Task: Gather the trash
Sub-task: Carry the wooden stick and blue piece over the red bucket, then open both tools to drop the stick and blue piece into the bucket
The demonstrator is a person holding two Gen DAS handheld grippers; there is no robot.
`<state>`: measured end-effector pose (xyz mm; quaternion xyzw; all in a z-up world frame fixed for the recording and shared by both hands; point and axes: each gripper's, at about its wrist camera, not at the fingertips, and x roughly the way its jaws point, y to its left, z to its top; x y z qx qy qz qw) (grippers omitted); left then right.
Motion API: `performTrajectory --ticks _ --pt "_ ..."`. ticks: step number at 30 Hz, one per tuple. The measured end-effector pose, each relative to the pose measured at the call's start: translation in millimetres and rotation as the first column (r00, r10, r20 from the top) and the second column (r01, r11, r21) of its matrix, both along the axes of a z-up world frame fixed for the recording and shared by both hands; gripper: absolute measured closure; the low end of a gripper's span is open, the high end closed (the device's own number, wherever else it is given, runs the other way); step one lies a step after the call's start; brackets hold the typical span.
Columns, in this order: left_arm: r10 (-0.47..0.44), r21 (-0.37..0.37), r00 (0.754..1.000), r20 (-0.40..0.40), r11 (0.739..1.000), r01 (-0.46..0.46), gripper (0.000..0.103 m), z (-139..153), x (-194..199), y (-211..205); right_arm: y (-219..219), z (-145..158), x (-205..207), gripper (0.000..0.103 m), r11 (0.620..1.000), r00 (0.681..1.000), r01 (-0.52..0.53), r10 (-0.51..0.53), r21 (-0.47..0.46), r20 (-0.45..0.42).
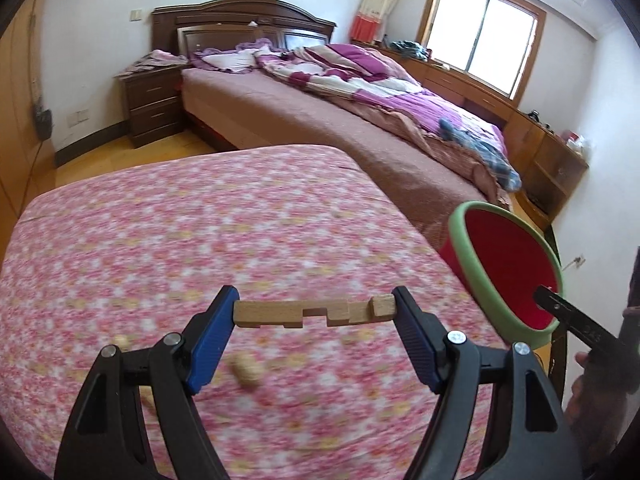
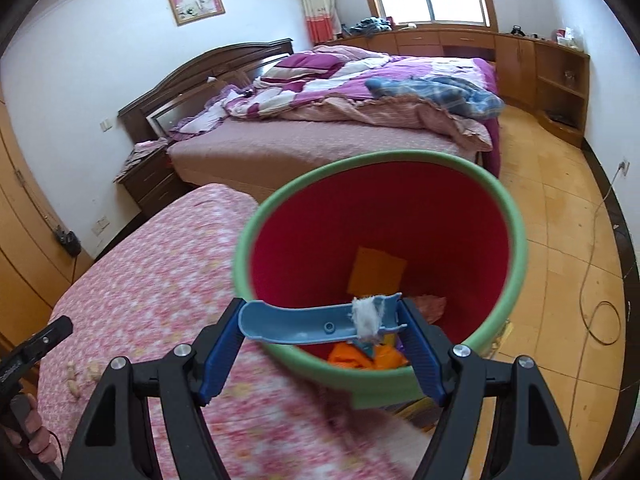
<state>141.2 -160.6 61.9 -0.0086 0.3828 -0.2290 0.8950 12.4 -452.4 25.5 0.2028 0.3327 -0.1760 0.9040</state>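
A notched wooden piece (image 1: 314, 312) is clamped crosswise in the left hand-held gripper (image 1: 314, 314) above the floral bed (image 1: 160, 240); the bin (image 2: 496, 216) lies to its right; a blue scoop (image 2: 320, 322) bearing fluff (image 2: 368, 314) is gripped by the right hand-held gripper (image 2: 322, 324), held directly over the bin.
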Motion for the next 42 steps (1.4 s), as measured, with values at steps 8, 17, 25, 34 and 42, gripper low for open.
performTrajectory --ticks 8,17,25,34,42 --pt "-0.064 0.002 0.998 0.01 0.998 0.064 0.026 4.1 -4.1 -48.9 -28.8 -9.5 6.8 0.022 0.999 1.0 -0.008 0.008 0.036 0.014" --pt "-0.14 0.018 0.99 0.017 0.99 0.14 0.026 1.2 -4.0 -97.4 -48.3 -10.2 -4.2 0.012 0.997 0.996 0.002 -0.009 0.083 0.085" --pt "-0.228 0.011 0.973 0.036 0.974 0.228 0.026 -1.0 -11.8 -141.5 -65.3 4.2 -34.2 0.011 0.996 0.987 0.066 -0.073 0.052 0.146" --pt "-0.367 0.027 0.93 0.017 0.93 0.367 0.026 -16.6 -22.9 -201.0 -92.7 -0.3 -63.0 0.011 0.986 0.974 0.147 -0.159 0.083 0.162" --pt "-0.387 0.02 0.922 -0.018 0.922 0.387 0.017 -32.0 -21.1 -226.4 -106.2 -12.2 -70.0 0.011 0.979 0.972 0.164 -0.181 0.119 0.151"
